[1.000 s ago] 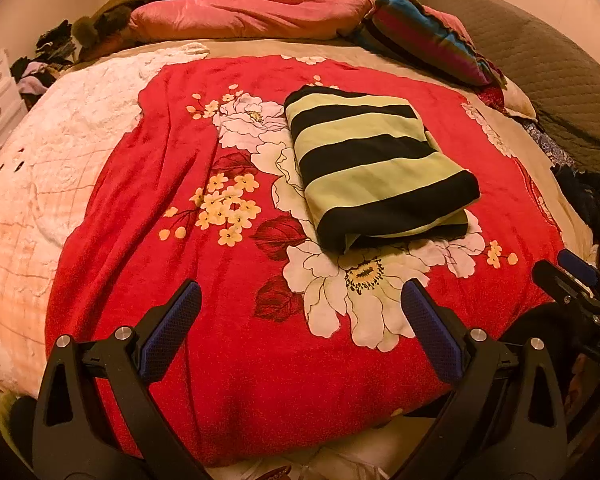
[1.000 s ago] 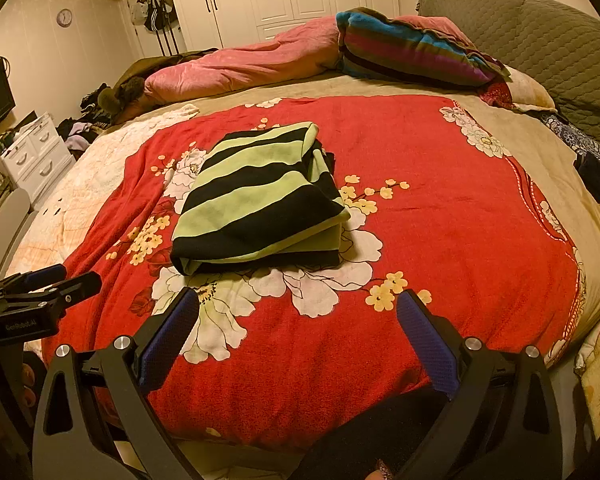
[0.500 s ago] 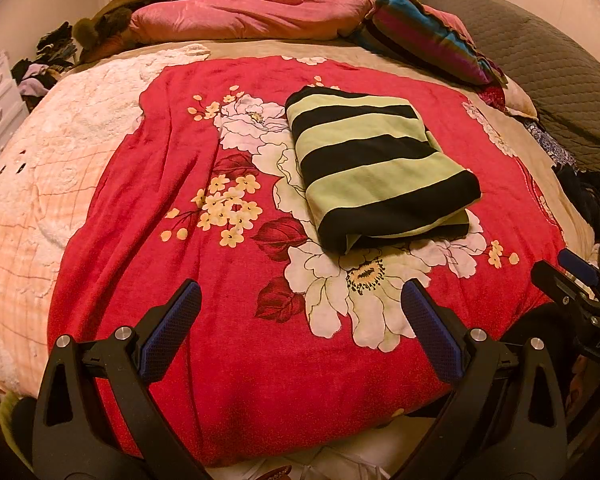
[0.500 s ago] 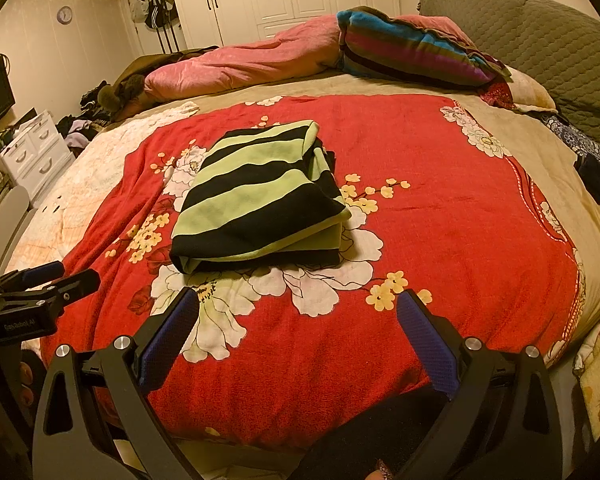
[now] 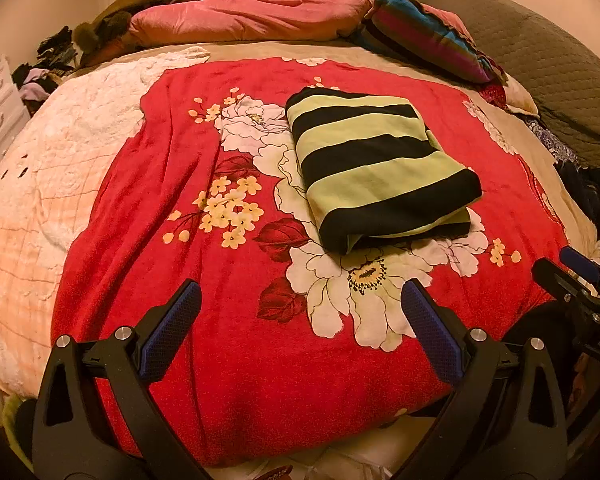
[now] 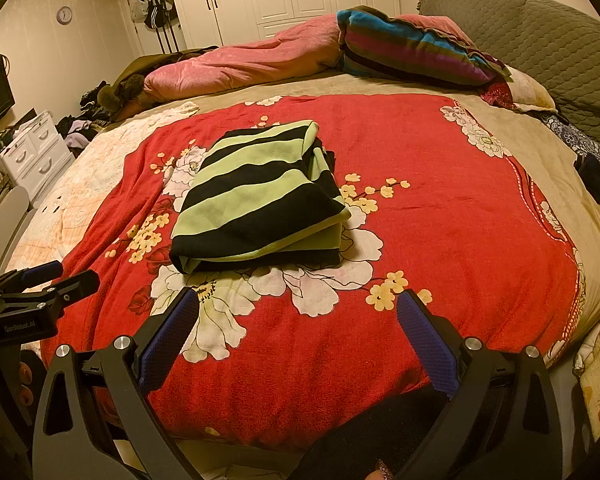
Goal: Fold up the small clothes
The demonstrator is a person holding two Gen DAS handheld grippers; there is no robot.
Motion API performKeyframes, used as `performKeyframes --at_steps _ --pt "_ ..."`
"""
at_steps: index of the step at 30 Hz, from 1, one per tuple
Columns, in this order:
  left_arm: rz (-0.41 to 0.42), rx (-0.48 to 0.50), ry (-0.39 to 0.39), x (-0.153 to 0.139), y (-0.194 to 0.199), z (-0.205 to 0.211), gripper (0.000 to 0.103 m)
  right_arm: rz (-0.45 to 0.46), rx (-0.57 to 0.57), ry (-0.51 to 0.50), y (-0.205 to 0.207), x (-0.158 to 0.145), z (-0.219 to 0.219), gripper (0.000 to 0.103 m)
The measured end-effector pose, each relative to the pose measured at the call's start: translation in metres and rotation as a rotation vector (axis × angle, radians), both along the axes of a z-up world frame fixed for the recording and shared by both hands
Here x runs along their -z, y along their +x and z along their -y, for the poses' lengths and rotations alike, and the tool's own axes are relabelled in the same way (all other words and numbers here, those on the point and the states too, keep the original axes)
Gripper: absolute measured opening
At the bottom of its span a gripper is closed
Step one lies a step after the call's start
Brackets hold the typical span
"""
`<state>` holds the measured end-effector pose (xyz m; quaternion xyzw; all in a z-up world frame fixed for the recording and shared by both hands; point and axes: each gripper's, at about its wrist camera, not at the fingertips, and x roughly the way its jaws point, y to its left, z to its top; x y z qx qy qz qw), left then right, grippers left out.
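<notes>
Left tool [image 5: 300, 312]: jaws spread wide, nothing between them, held over the near edge of the bed. Right tool [image 6: 298, 320]: the same, jaws wide apart and empty, also at the near edge. Each tool shows at the margin of the other's view, so the two stand side by side and well apart.

Directly under and ahead of both tools lies the red floral blanket [image 5: 240, 380], flat and bare in the near band. No garment lies within reach of either set of fingers.

Further ahead sits the striped garment [image 5: 376, 164], green and black, folded into a compact rectangle on the blanket. From the left tool it lies ahead and to the right; from the right tool [image 5: 572, 280] it lies ahead and to the left [image 6: 256, 200]. It sits roughly between the two; neither is clearly nearer. Its long axis runs away from the tools, with a rounded fold at the near end and layered edges showing along the side towards the right tool.

Judgement: this piece appears finished. Open blanket surrounds it on all sides, with the widest clear room to its right.

Beyond it, a pink quilt [image 6: 240, 68] and a striped pillow [image 6: 412, 52] line the far edge of the bed, clear of the work.
</notes>
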<state>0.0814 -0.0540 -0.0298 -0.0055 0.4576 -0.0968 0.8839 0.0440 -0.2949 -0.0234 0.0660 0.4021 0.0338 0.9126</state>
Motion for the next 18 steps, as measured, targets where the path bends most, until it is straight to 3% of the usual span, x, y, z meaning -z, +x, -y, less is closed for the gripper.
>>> performKeyframes --at_steps 18 --pt "0.001 0.013 0.037 0.0004 0.0049 -0.0027 0.094 -0.018 -0.006 -0.003 0.0055 0.0064 0.0072 0.099"
